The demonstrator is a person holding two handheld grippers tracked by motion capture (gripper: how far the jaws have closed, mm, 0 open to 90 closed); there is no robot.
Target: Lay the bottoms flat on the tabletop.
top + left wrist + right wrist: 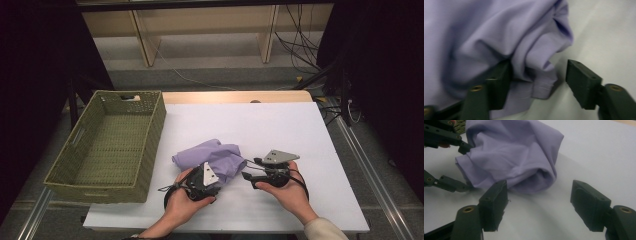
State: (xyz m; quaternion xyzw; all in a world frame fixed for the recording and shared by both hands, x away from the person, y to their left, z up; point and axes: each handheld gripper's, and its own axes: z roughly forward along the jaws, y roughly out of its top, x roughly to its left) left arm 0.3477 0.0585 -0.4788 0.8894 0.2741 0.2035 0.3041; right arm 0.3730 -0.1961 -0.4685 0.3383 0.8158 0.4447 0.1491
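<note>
So the main thing here is a lilac cloth [212, 156], bunched up in a soft heap on the white table [300, 130], a bit left of centre and closer to the near edge than the far one. It's crumpled, with rolled folds and a stitched hem [541, 86] that you can see up close in the left gripper view.

The left gripper [216, 187] sits at the cloth's near side, held in the person's left hand [182, 200]. Its jaws are partway apart with the hemmed corner of the cloth between them: the left jaw is up against the fabric, while the right jaw has a clear bit of table between it and the cloth. So it isn't pinching the cloth.

The right gripper [247, 176] is just off the cloth's right side, in the right hand [287, 192], pointing toward the heap. In the right gripper view its jaws stand wide with bare table between them, and the rolled fold of the cloth lies just past the left jaw's tip. Whether that tip touches the fabric, I can't tell.

Off to the left, a green woven basket [155, 132] hangs over the table's left edge, well apart from the cloth.
</note>
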